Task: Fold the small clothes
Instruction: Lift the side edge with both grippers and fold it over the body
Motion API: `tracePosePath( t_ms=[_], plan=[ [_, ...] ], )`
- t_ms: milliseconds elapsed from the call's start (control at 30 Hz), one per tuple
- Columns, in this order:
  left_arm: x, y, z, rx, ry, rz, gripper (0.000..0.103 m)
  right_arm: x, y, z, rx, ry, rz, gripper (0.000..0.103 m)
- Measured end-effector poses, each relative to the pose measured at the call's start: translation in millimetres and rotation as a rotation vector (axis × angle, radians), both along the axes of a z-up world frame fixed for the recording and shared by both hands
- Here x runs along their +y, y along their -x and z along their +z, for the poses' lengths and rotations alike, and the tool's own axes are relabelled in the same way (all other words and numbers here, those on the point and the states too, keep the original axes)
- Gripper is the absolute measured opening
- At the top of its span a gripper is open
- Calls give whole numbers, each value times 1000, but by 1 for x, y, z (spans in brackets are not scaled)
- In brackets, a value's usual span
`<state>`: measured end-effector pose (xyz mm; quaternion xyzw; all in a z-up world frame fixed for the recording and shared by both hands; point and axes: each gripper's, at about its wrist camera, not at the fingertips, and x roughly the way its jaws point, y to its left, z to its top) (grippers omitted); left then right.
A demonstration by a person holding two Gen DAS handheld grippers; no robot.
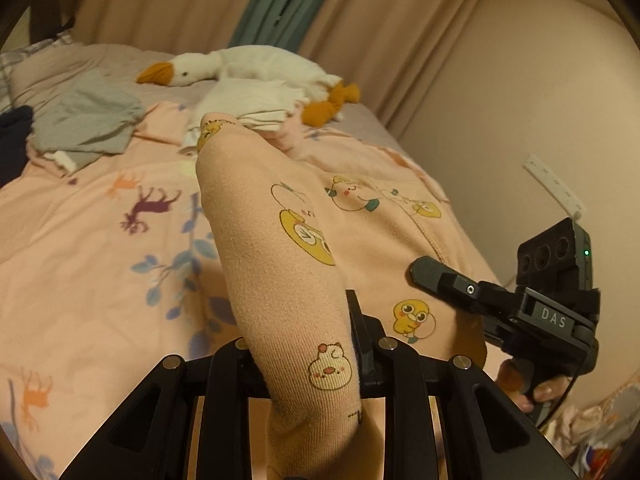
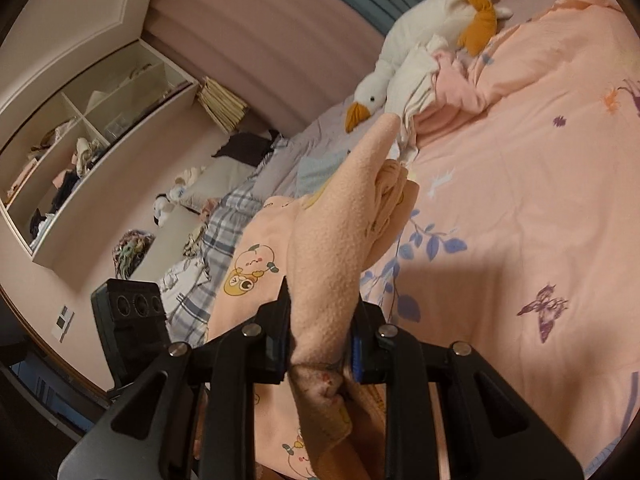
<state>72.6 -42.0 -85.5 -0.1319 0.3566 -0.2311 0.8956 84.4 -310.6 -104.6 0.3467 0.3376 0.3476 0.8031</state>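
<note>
A small peach garment (image 1: 304, 224) printed with cartoon chicks and fruit is held up above the bed. My left gripper (image 1: 308, 344) is shut on one edge of it; the cloth rises between the jaws and hides the left finger. My right gripper (image 2: 320, 344) is shut on another edge of the same garment (image 2: 332, 240), which stands up in a ridge between the jaws. The right gripper also shows in the left wrist view (image 1: 452, 284), to the right, against the cloth. The left gripper's camera block (image 2: 132, 312) shows in the right wrist view.
A peach bedspread (image 1: 96, 208) with deer, leaf and butterfly prints covers the bed. A white plush goose (image 1: 248, 68) lies at the far end with white folded cloth (image 1: 248, 100) beside it. Grey clothes (image 1: 88, 120) lie far left. A wardrobe shelf (image 2: 80, 152) and curtains stand beyond.
</note>
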Motion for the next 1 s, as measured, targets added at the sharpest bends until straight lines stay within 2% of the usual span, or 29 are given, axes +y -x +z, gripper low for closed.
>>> tracePosePath(
  t_ms=[167,467,700,833,1000],
  plan=[
    [12,-2,-3,23,-4,38,23,16,-3,-1,3,40,16,24],
    [18,0,-3,7,-47,77,24,30,-8,-4,9,78,33,24],
    [32,-6,-3,-2,-10,96,24,47,-17,8,-9,183,74,24],
    [32,-7,-5,-18,-54,126,24,54,-31,5,17,192,105,24],
    [33,-12,-9,3,-69,140,24,64,-30,0,-21,224,115,24]
  ],
)
